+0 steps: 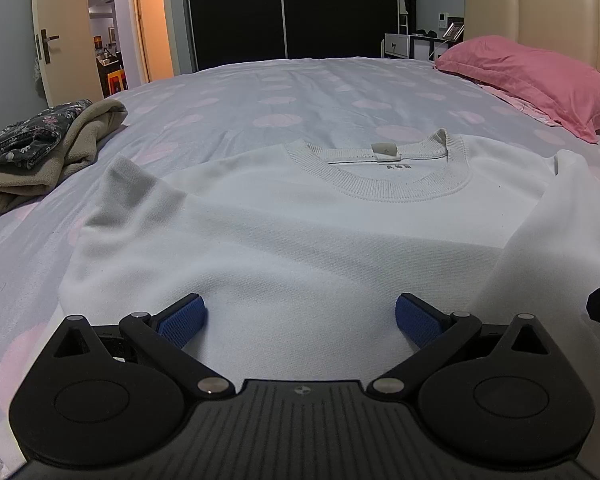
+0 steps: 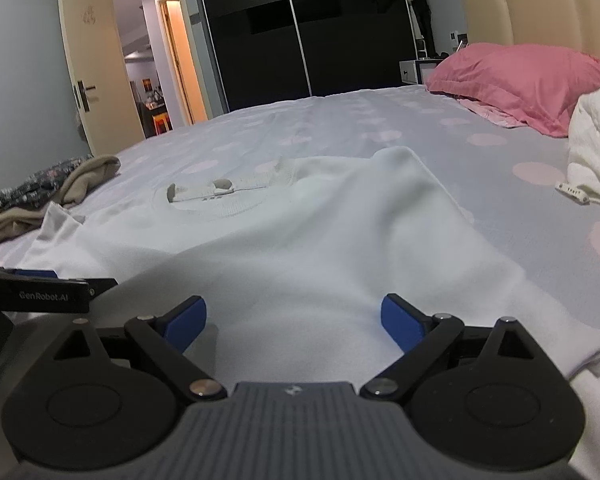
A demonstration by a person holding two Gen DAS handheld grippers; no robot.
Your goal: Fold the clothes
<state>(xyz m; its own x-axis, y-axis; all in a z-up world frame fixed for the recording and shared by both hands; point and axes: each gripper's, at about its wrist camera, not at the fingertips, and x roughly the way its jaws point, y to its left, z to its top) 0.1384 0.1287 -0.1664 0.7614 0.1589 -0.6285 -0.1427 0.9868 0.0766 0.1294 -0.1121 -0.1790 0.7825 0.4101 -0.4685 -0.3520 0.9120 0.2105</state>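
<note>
A white sweatshirt (image 1: 300,232) lies flat on the bed, its ribbed collar (image 1: 380,184) at the far end and both sleeves folded in over the body. My left gripper (image 1: 300,320) hovers open just above its near part, blue pads (image 1: 184,320) wide apart, nothing between them. In the right wrist view the same sweatshirt (image 2: 300,232) spreads ahead, collar (image 2: 224,196) toward the far left. My right gripper (image 2: 294,326) is open over the near fabric, empty. The left gripper's black body (image 2: 40,294) shows at the left edge.
The bed sheet (image 1: 300,92) is pale with pink dots. A beige garment and a dark floral one (image 1: 40,148) are piled at the left. A pink pillow (image 1: 540,76) lies by the headboard at the right. Crumpled white clothing (image 2: 596,148) sits at the right.
</note>
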